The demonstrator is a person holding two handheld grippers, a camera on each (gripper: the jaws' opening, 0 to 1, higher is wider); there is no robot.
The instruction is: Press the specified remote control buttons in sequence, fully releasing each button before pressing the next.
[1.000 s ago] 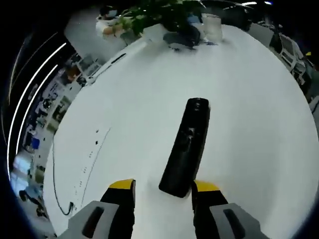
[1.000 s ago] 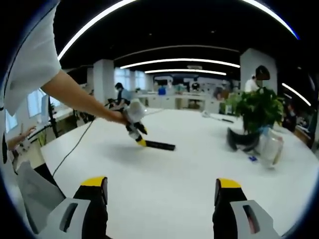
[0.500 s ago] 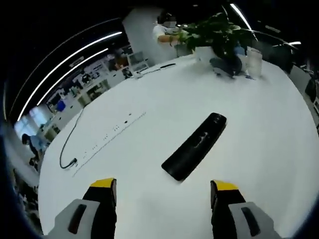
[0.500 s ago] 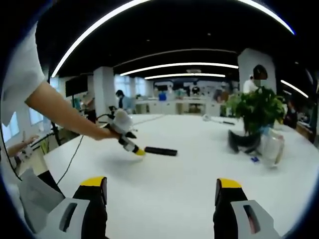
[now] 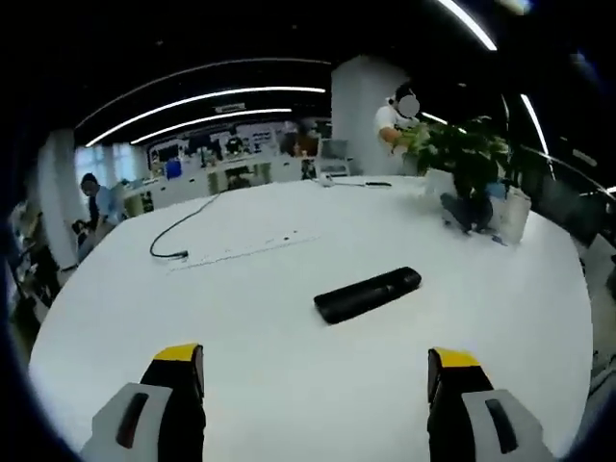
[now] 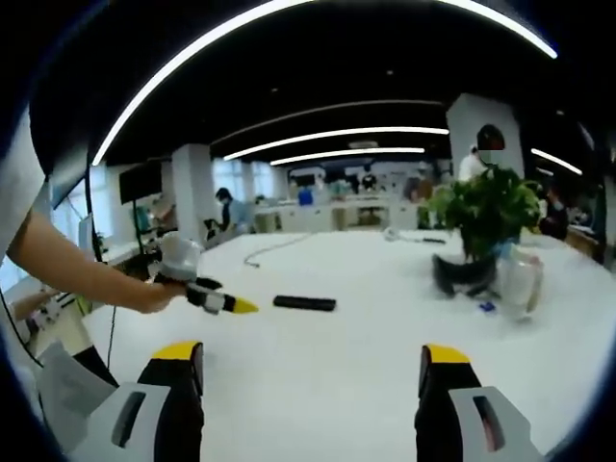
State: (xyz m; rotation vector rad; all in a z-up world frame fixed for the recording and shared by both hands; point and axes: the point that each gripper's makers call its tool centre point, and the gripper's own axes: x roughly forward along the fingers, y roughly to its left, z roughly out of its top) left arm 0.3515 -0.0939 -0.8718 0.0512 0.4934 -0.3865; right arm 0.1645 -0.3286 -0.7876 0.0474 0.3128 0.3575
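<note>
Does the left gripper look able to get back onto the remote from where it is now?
Probably yes. The remote lies flat on the white table ahead of the left gripper, whose jaws stand open and apart from it. Bare tabletop lies between them; the plant and cable sit farther off.

Each tool (image 5: 313,371) (image 6: 306,366) has grey jaws with black inner faces and yellow tips; the person wears a white sleeve (image 6: 14,183).

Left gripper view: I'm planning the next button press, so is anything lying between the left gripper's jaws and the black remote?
Nothing visible does. The left gripper stands open, back from the long black remote control, with bare white table between them. The potted green plant stands far beyond the remote.
</note>
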